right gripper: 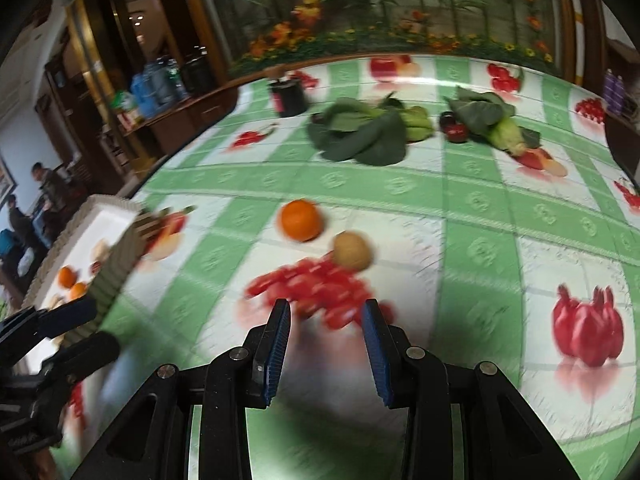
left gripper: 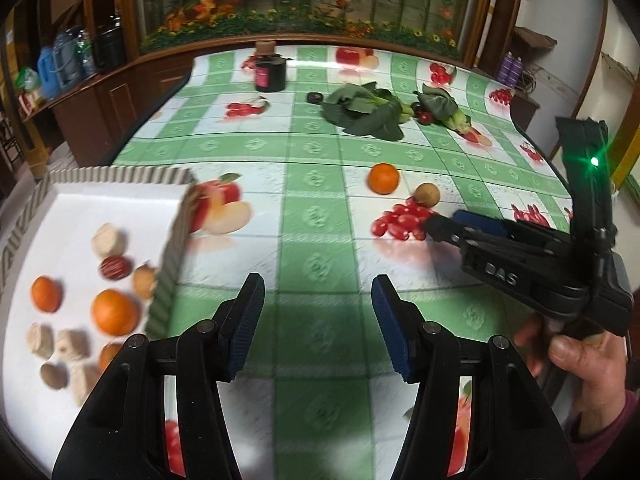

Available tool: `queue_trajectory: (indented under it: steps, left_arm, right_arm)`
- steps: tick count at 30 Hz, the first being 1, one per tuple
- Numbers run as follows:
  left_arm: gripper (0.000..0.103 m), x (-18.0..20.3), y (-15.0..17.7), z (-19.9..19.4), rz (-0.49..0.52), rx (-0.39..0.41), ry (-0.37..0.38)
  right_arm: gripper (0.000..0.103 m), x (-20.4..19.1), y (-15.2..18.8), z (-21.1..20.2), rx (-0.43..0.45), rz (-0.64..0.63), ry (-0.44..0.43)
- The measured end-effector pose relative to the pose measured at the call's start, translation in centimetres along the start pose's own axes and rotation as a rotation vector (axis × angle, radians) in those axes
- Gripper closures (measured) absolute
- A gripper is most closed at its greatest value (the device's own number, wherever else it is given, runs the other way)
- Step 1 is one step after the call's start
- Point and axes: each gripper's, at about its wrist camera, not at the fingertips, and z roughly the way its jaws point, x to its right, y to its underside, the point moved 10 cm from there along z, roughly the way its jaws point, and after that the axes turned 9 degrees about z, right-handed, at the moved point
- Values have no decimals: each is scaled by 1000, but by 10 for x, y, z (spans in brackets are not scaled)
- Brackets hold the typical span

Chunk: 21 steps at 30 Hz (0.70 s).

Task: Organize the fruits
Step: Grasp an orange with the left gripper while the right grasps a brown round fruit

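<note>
A: Where is the loose fruit?

B: An orange [left gripper: 384, 178] lies on the tablecloth [left gripper: 312, 240], with a brown round fruit [left gripper: 427, 194] just beside it at 4 o'clock. A heap of small red tomatoes [left gripper: 402, 220] touches that brown fruit at its 7 o'clock.

A: And the tray?

B: The white tray [left gripper: 100, 200] sits at 9 o'clock from the heap, well apart. It contains oranges and pale chunks.

A: Claw status?

B: The right gripper [right gripper: 325, 344] hangs just above the heap's near edge, jaws apart, nothing between them. The left gripper [left gripper: 318, 324] is over bare cloth beside the tray, jaws apart and empty.

A: Farther out?

B: Leafy greens [left gripper: 366, 110] and a dark jar [left gripper: 271, 72] lie toward 12 o'clock.
</note>
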Motion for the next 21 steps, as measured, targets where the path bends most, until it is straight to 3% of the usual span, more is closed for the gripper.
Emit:
queue_trajectory:
  steps: [9,12,16,21]
  left_arm:
    - [47,15,-24,24,13,-16,16]
    - [47,18,-32,32,12,-23,15]
    - [47,25,-42,43,6,-34,30]
    - [47,36,-58,61,9,-45,53]
  right_arm:
    - [67,5,-27,21,1,-14,-23]
    - [78,6,-29,25,-8,-8,-29]
    - [78,7,-19,17,-32,-74,14]
    - [78,28,-18,6,-35,13,-2]
